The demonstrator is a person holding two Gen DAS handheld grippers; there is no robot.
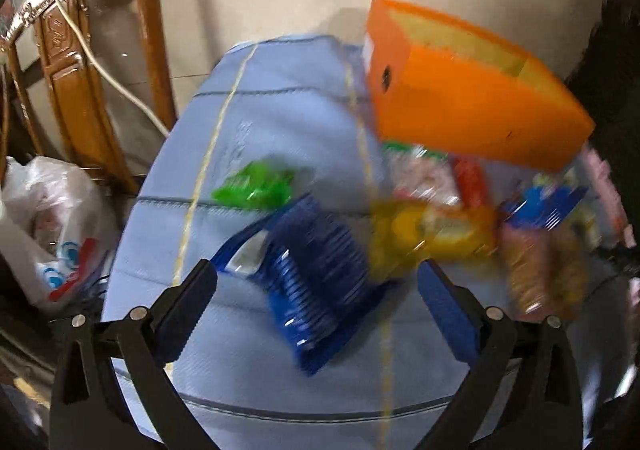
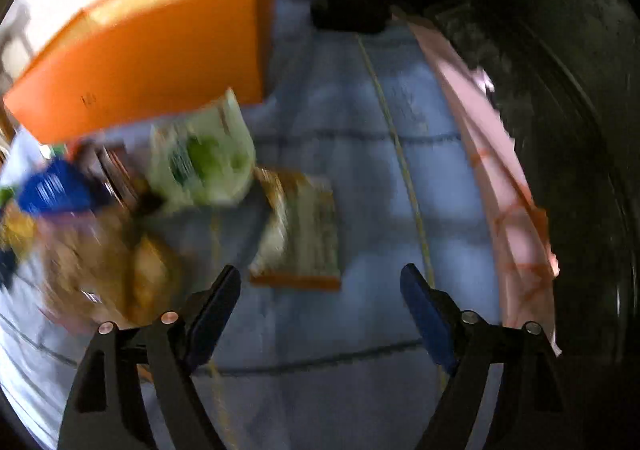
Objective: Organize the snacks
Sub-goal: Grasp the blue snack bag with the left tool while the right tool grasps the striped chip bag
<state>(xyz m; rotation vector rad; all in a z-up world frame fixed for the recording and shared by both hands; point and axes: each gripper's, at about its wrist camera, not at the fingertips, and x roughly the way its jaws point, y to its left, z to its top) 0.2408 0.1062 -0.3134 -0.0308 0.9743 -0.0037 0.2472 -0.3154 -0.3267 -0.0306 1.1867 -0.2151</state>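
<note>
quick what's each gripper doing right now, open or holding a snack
Left gripper: open, holding nothing; the blue snack packet lies between its fingers, not pinched.
Right gripper: open, holding nothing, above the blue cloth.

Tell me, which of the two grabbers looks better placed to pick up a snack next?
Probably the left gripper: its open jaws already frame the blue snack bag on the blue cloth. The right gripper is open too, but the orange-edged packet lies beyond its fingertips.
</note>
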